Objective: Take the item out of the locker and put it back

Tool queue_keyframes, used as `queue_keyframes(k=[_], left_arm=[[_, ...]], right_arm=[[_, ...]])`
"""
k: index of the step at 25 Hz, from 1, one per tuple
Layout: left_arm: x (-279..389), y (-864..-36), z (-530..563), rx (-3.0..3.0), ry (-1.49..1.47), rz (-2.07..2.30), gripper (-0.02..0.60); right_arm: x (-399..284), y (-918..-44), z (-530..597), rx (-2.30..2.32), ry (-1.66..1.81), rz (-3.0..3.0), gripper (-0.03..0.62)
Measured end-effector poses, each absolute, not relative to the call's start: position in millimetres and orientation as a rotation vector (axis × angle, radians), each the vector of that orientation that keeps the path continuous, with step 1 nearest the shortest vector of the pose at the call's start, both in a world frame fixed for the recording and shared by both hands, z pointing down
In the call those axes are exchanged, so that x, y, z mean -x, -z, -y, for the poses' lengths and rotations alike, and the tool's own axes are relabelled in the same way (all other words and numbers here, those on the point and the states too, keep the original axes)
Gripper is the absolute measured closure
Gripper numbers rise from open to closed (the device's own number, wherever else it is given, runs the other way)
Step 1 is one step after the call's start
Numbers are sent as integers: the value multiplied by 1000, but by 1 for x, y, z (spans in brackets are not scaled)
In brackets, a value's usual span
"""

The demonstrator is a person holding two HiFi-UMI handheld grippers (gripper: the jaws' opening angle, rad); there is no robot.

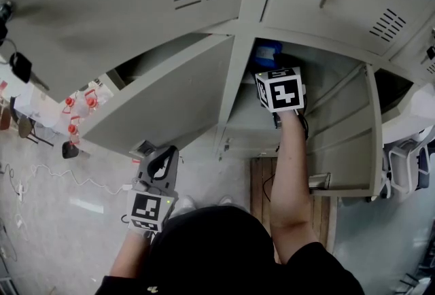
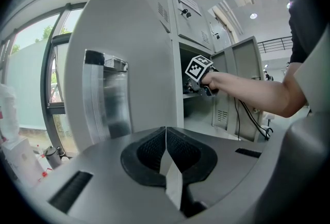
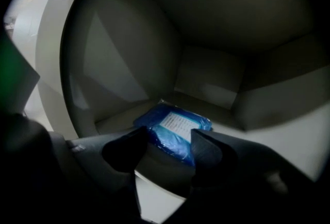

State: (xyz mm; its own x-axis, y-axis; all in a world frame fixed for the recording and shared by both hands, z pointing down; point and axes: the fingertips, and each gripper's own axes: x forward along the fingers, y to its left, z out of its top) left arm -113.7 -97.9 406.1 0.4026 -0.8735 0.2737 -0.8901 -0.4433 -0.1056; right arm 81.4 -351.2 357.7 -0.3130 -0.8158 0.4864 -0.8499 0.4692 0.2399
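The locker bank (image 1: 122,8) was found with one compartment (image 3: 206,81) standing open and its door (image 1: 343,144) swung out to the right. The right tool (image 3: 170,138) was reached into that compartment. Its jaws were apart and set either side of the near end of the blue packet (image 3: 178,122), and no firm press of the pads was made out. The left tool (image 2: 166,135) was held low outside the locker, its jaws closed together on nothing. The packet was lying flat on the compartment floor, not yet lifted.

Three risks were judged:
- A grip taken only on the packet's near edge could catch loose wrapper alone, so the packet might slide free on withdrawal.
- A sagging far end could be dragged against the front lip.
- Jaws driven forward while not closed could push the packet deeper.
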Motion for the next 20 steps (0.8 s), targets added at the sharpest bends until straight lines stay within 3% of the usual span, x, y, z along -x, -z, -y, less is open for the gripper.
queue_keyframes(k=[4, 6, 12, 20], left_arm=[[114, -407, 97, -2585, -447, 1621, 568], [114, -407, 96, -2587, -445, 1620, 568], [114, -407, 95, -2598, -438, 1604, 569], [113, -406, 94, -2624, -434, 1571, 569]], right_arm=[[-85, -359, 350, -1362, -37, 2125, 449], [-85, -360, 348, -1354, -26, 2111, 479], [-83, -359, 336, -1348, 1, 2075, 534], [-88, -360, 318, -1370, -34, 2081, 560]])
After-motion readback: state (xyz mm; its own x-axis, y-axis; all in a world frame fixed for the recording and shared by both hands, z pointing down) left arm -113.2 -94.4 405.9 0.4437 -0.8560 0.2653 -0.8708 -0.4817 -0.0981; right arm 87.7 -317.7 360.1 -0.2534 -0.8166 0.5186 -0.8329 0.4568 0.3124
